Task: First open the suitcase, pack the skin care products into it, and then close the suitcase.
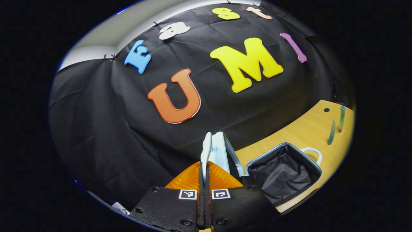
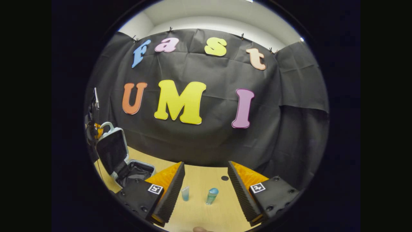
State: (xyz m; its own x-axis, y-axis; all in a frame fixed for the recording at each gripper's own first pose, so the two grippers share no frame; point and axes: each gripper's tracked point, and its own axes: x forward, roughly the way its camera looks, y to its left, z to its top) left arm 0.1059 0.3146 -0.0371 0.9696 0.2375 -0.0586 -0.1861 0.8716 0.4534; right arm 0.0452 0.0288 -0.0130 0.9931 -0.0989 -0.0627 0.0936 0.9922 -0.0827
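The suitcase stands open on the wooden table [image 2: 201, 211]. Its lid [image 1: 222, 151] is raised upright and its base [image 1: 283, 174] shows a black lining. My left gripper [image 1: 204, 166] is shut on the white handle [image 1: 206, 146] at the lid's top edge. In the right gripper view the lid [image 2: 111, 151] and base [image 2: 135, 172] sit at the far left, with the left gripper [image 2: 92, 129] at the lid's handle [image 2: 107, 124]. My right gripper [image 2: 206, 188] is open above the table. Just beyond its fingers stand a small clear bottle [image 2: 185, 193] and a teal-capped bottle [image 2: 212, 196].
In the left gripper view the two bottles [image 1: 332, 132] [image 1: 341, 117] stand on the table [image 1: 305, 129] to the right of the suitcase. The base has its own white handle [image 1: 311, 153]. A small dark hole [image 2: 225, 178] marks the tabletop near the cloth wall.
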